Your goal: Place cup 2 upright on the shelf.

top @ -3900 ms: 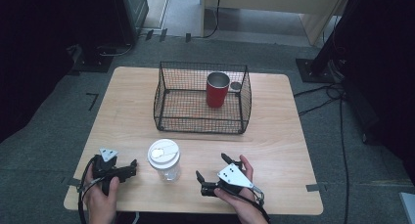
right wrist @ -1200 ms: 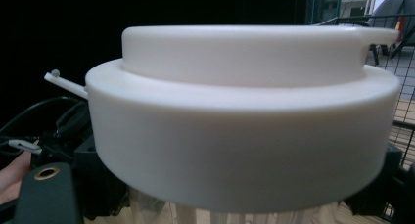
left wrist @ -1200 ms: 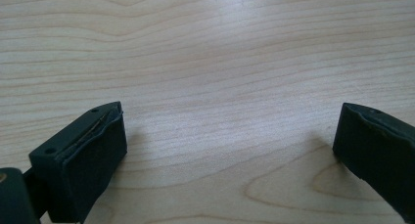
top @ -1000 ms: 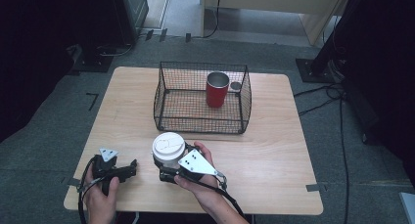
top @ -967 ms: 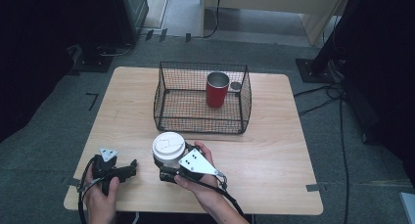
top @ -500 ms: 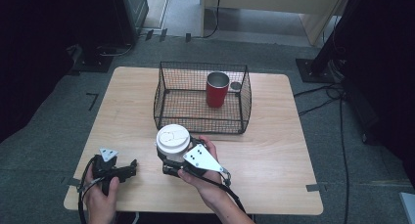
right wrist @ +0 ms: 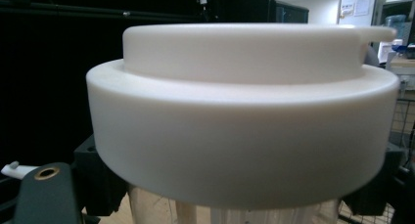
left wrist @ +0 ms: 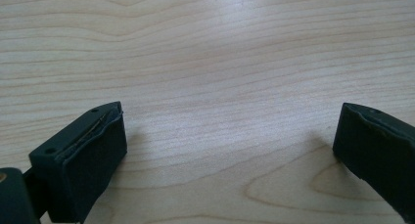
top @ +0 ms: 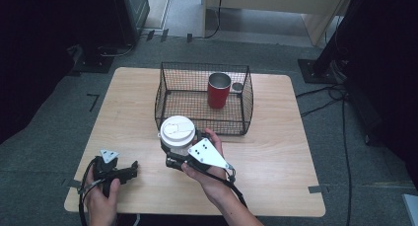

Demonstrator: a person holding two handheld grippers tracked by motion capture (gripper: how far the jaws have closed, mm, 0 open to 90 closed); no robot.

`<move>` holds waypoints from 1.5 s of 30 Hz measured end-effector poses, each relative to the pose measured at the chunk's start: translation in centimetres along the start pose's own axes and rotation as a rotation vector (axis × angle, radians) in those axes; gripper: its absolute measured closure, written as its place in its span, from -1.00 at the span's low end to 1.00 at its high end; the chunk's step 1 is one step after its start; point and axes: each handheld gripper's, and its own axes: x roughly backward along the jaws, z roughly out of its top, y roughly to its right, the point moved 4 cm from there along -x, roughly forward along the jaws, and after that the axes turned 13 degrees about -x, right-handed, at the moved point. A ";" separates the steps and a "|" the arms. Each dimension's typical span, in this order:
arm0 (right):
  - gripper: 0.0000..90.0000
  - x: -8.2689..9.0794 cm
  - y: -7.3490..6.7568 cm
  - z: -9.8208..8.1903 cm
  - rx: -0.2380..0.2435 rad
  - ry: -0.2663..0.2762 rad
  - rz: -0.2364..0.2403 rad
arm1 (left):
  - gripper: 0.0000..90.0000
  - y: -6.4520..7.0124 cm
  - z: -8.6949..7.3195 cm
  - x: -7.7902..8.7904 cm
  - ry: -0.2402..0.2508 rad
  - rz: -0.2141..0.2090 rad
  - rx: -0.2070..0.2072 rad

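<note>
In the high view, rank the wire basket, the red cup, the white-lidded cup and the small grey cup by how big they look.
1. wire basket, clearly largest.
2. and 3. white-lidded cup and red cup: they look alike, and the lidded one is lifted in the right gripper, nearer the camera, so no ranking.
4. small grey cup, smallest, partly hidden.

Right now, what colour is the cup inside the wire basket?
Red cup, seen best in the high view.
</note>
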 end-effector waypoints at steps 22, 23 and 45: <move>-0.65 -1.7 2.3 6.2 0.056 0.147 -0.083 | -1.00 0.0 0.0 0.0 -0.001 0.000 0.000; -0.65 -1.8 2.6 6.6 0.058 0.154 -0.090 | -1.00 0.0 0.0 0.0 -0.001 0.000 0.000; -0.65 -4.7 11.6 8.0 0.056 0.191 -0.331 | -1.00 0.0 0.0 0.0 -0.001 0.000 0.000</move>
